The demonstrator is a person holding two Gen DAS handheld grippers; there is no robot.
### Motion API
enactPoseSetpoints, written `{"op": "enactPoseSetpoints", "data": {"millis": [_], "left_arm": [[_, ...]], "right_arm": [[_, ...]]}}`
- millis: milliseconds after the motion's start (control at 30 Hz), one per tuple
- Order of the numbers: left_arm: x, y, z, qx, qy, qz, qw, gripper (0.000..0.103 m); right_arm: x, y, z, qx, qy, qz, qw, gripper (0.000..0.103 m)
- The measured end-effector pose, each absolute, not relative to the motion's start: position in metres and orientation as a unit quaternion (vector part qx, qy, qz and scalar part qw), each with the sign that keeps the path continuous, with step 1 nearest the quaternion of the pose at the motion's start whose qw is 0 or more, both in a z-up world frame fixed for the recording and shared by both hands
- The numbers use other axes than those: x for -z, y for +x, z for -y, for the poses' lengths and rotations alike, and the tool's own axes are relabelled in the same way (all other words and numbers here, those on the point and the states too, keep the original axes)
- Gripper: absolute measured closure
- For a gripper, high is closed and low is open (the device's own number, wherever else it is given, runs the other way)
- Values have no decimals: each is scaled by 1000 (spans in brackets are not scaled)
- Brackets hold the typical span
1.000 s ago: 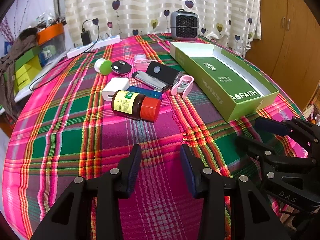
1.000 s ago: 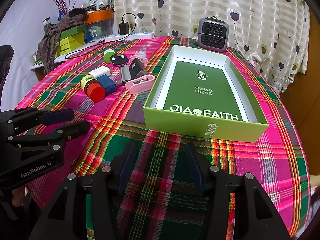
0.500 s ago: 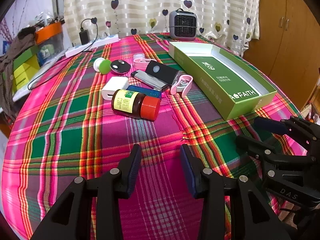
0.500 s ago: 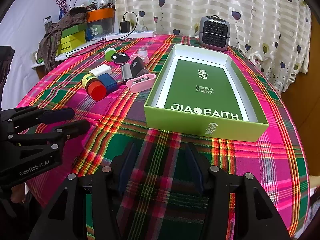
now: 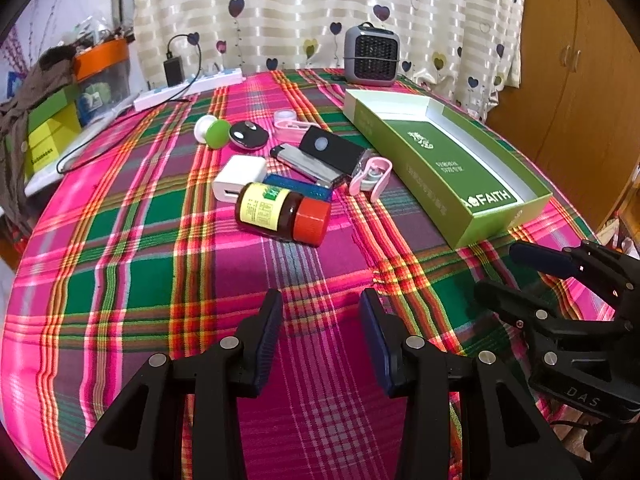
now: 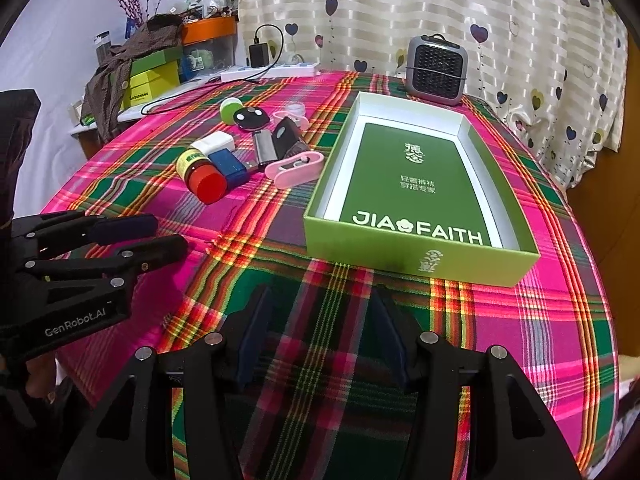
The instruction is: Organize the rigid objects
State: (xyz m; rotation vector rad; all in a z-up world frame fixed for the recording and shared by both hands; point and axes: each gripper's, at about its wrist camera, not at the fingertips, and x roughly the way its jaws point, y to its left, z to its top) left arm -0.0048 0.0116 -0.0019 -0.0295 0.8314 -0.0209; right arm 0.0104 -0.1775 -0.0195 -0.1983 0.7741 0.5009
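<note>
A cluster of small items lies mid-table: a brown bottle with a red cap (image 5: 282,214) (image 6: 202,176) on its side, a white charger (image 5: 239,178), a blue case (image 5: 298,187), a silver lighter (image 5: 306,164), a black power bank (image 5: 334,150), a pink clip (image 5: 370,175) (image 6: 294,169), a black key fob (image 5: 248,135) and a green-white ball (image 5: 212,131). An empty green box (image 5: 460,216) (image 6: 400,254) lies to their right. My left gripper (image 5: 320,334) (image 6: 164,232) hovers open, short of the bottle. My right gripper (image 6: 318,336) (image 5: 508,268) is open before the box's near wall.
The round table carries a pink and green plaid cloth (image 5: 132,264). A grey mini heater (image 5: 372,58) and a white power strip (image 5: 188,88) with a black adapter stand at the back. Stacked boxes (image 5: 52,136) sit at far left, a wooden cabinet (image 5: 580,80) at right.
The left wrist view has shifted a little, the cluster sitting slightly lower and nearer. Both grippers stay open and empty; nothing on the table has moved.
</note>
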Motion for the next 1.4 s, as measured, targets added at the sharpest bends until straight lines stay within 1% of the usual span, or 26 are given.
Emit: {"op": "enactPoseSetpoints", "data": {"millis": [633, 1000, 1200, 1400], "left_arm": [[-25, 5, -33, 13, -32, -382, 924, 64], [-23, 21, -52, 24, -68, -387, 919, 64], [-20, 31, -51, 49, -97, -394, 913, 64], [-19, 41, -50, 29, -117, -397, 910, 64]], "right_arm": [[-8, 13, 157, -275, -103, -347, 891, 51], [-10, 28, 140, -295, -104, -350, 883, 51], [-10, 38, 137, -293, -105, -352, 883, 51], [-11, 46, 137, -294, -104, -351, 883, 51]]}}
